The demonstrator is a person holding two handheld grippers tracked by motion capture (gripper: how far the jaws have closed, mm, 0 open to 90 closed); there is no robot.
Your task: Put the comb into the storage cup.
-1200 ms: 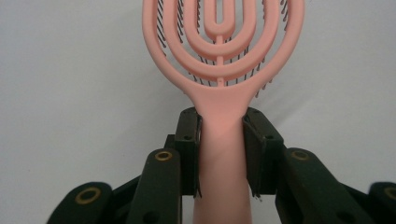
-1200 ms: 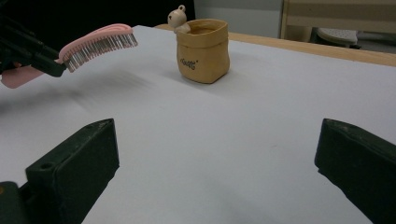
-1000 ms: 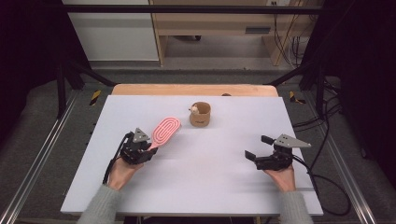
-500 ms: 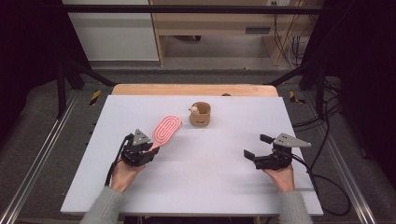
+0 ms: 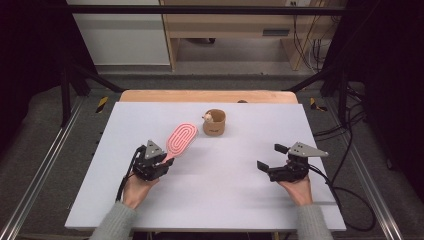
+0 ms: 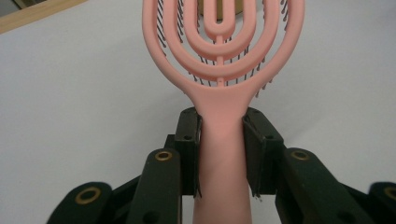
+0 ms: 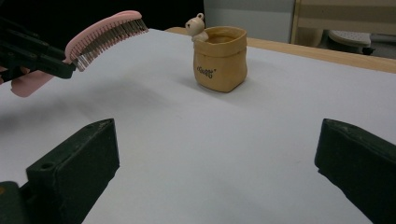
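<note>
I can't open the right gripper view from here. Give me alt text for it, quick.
The right gripper has its two black jaws wide apart over bare white table, with nothing between them. Beyond stands a small tan pot with a bear figure on its rim. At upper left, the left gripper holds a pink hairbrush above the table, bristles down.

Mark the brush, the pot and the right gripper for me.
brush (image 5: pixel 181 139), high view, on the middle of its pink looped head.
pot (image 7: pixel 220 60), right gripper view, on its tan front wall.
right gripper (image 5: pixel 270 157), high view, midway between its open jaw tips.
</note>
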